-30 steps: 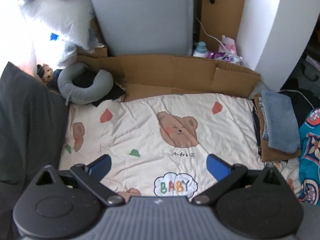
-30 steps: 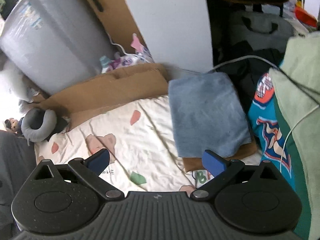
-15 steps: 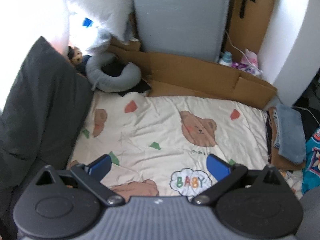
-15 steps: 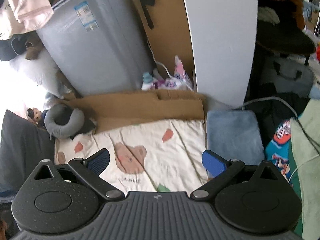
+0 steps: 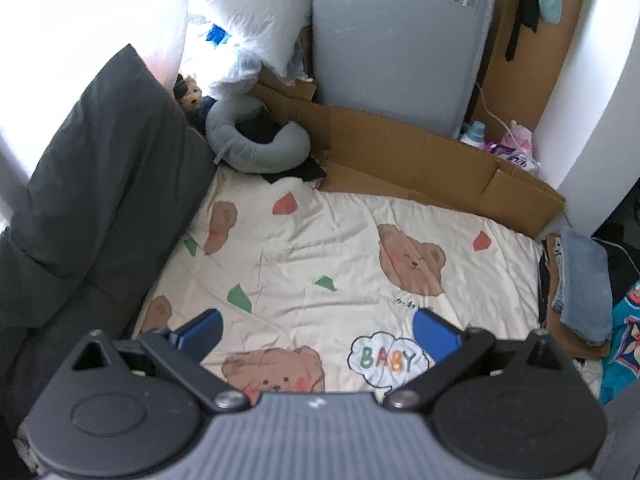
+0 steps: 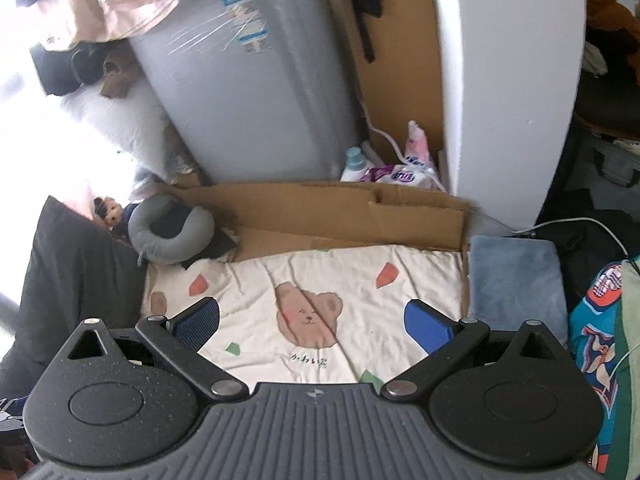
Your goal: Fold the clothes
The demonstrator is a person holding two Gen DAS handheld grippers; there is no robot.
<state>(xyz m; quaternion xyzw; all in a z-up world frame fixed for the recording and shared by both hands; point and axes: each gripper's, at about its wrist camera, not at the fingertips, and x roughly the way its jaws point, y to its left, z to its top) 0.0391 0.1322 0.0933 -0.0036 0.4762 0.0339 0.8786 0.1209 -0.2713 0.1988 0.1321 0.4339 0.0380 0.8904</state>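
Observation:
A folded blue-grey garment (image 5: 585,284) (image 6: 516,280) lies on a small stack at the right edge of a cream bear-print bedspread (image 5: 320,256) (image 6: 344,276). A dark grey garment or blanket (image 5: 80,200) (image 6: 68,272) is heaped along the left side. A teal printed cloth (image 5: 624,332) (image 6: 596,320) and a pale green cloth (image 6: 630,360) sit at the far right. My left gripper (image 5: 318,330) hovers open above the spread near the "BABY" print, holding nothing. My right gripper (image 6: 312,320) is also open and empty above the bear print.
A grey appliance (image 5: 400,40) (image 6: 248,92), flattened cardboard (image 5: 420,160) (image 6: 340,212) and a white pillar (image 6: 508,80) stand behind the bed. A grey neck pillow (image 5: 256,140) (image 6: 172,232), a small doll (image 5: 190,96), white pillows (image 5: 248,12) and detergent bottles (image 6: 356,164) crowd the back.
Both grippers have pulled back and risen, so the views widen; the blue-grey garment now sits farther to the right and smaller. Both stay open and empty.

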